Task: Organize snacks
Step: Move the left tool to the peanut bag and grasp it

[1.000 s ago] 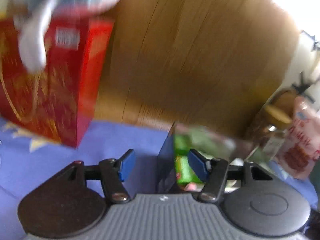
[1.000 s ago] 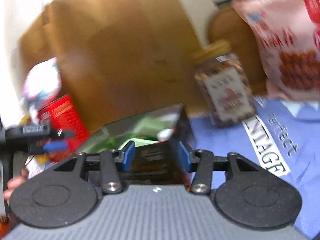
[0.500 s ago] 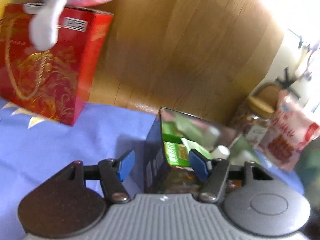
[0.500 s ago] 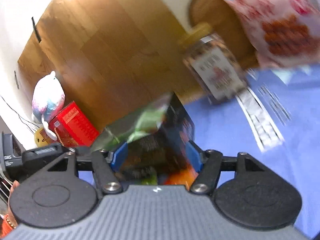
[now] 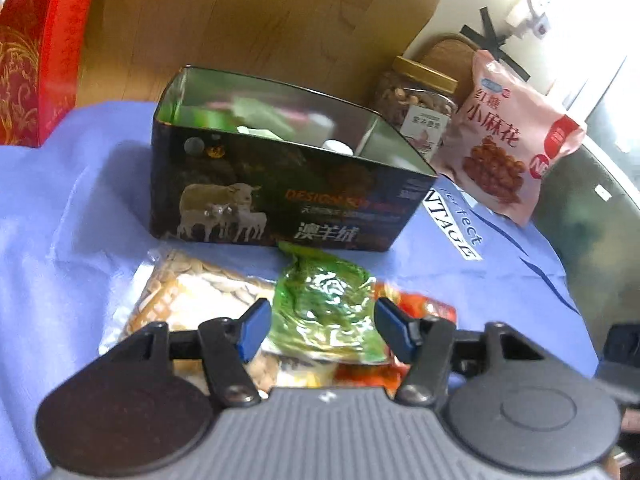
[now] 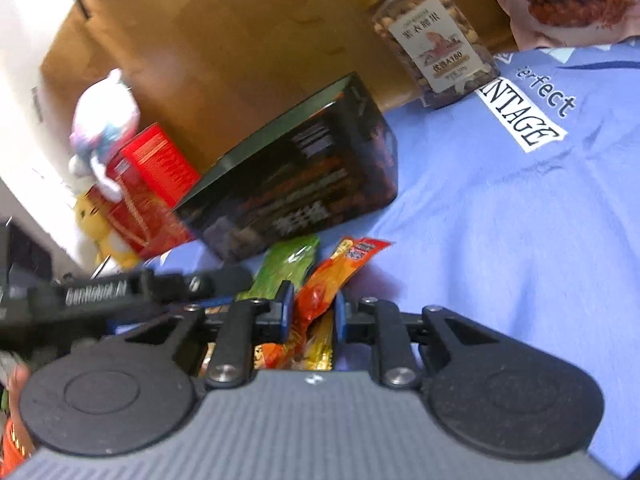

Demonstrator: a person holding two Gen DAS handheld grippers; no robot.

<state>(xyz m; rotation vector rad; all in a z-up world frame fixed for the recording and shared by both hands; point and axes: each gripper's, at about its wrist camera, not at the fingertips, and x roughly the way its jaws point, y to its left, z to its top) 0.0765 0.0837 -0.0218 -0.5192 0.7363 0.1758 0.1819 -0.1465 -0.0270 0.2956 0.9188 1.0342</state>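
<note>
The right gripper (image 6: 310,314), its fingers just closing, pinches the orange packet (image 6: 320,280) bound next for the tin (image 5: 280,184), while the left gripper (image 5: 320,330) hangs open over the green packet (image 5: 326,300).

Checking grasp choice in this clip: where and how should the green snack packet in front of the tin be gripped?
Grip the green packet across its narrow width at the near end, coming from above and the near side. It lies flat and long on the blue cloth, overlapping the seed bag, with the left tongs already open astride it.
</note>
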